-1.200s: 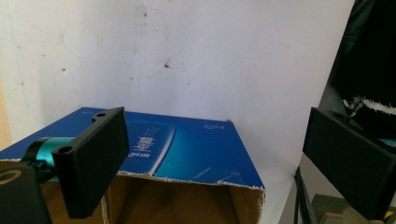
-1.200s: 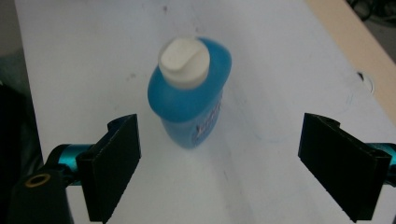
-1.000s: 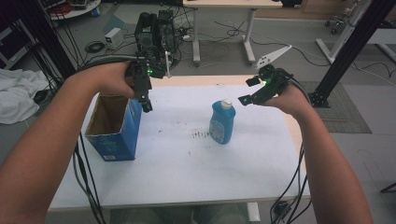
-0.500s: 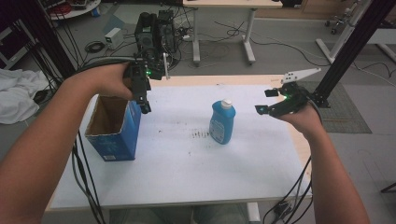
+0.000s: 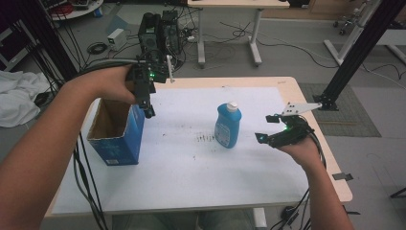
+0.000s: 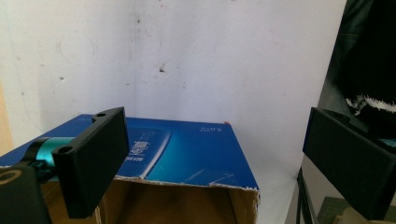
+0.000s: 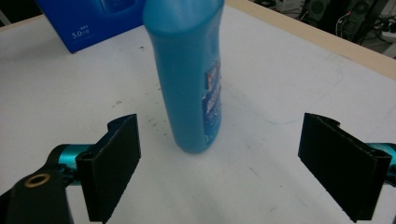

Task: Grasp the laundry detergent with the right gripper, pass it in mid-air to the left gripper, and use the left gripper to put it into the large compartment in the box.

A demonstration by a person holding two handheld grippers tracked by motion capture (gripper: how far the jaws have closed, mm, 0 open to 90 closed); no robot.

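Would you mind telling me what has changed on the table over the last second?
The right hand-held gripper swung out to the table's right edge, then dropped lower and came back toward the blue bottle, jaws open and lined up on it without touching. The left hand-held gripper stayed open above the blue box. The bottle and box have not moved.
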